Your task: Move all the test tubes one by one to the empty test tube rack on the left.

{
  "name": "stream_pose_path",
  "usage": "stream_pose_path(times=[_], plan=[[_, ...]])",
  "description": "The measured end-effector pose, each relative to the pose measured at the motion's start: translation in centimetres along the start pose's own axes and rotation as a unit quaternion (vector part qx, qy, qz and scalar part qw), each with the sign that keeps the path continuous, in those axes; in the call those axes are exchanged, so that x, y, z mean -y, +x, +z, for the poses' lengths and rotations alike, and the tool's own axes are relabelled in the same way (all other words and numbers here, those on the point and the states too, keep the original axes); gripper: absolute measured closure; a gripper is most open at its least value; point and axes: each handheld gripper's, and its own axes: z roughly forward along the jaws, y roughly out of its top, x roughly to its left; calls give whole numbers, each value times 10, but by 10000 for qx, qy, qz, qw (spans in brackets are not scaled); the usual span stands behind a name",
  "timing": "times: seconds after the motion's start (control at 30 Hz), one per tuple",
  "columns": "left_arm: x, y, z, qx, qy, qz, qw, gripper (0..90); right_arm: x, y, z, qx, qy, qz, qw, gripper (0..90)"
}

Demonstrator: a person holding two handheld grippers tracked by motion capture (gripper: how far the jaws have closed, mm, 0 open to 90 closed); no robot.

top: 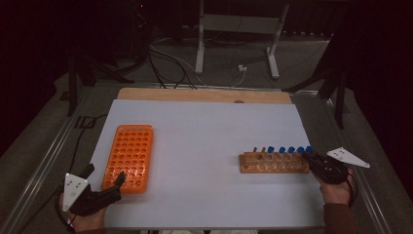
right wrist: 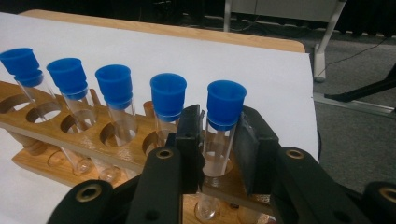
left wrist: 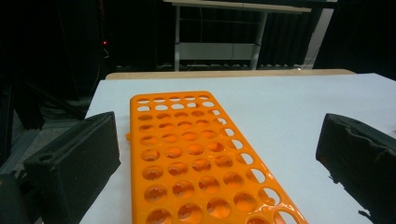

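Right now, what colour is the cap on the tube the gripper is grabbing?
Blue. The cap on the tube shows best in the right gripper view.

Open white table [top: 204,146] lies between orange rack [top: 128,157] and wooden rack [top: 273,163].

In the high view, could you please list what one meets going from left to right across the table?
Left tool → orange rack → wooden rack with blue-capped tubes → right tool, closed on the end tube.
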Motion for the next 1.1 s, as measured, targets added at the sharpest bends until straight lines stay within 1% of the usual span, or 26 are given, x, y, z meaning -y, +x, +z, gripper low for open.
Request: stream_pose_path(times=[0.13,0.2,0.37,0.43,0.47,0.5,0.57,0.67,0.93,0.97,1.1], plan=[[0,0,0,1,-3,2,10000,7,1,0,2,31,-7,12,10000,722],[0,0,0,3,1,1,10000,7,2,1,2,50,-21,-3,10000,760],[0,0,0,1,2,-1,10000,7,2,2,1,19,-45,15,10000,766],[0,0,0,1,4,-2,10000,7,1,1,-3,19,-136,35,9999,767],[0,0,0,4,8,-2,10000,7,1,1,-3,19,-136,35,9999,767],[0,0,0,-1,13,0,10000,7,-2,2,-7,25,-202,10,9998,767],[0,0,1,4,14,0,10000,7,-3,2,-9,21,-225,4,9997,767],[0,-1,1,5,26,16,10000,7,-11,3,-15,40,-356,-46,9993,768],[0,-1,1,26,60,36,10000,7,-25,5,-25,74,-526,-96,9985,769],[0,-1,2,32,60,27,10000,7,-29,7,-28,94,-592,-123,9981,769],[1,-2,3,72,105,72,9999,7,-35,10,-32,107,-658,-237,9975,770]])
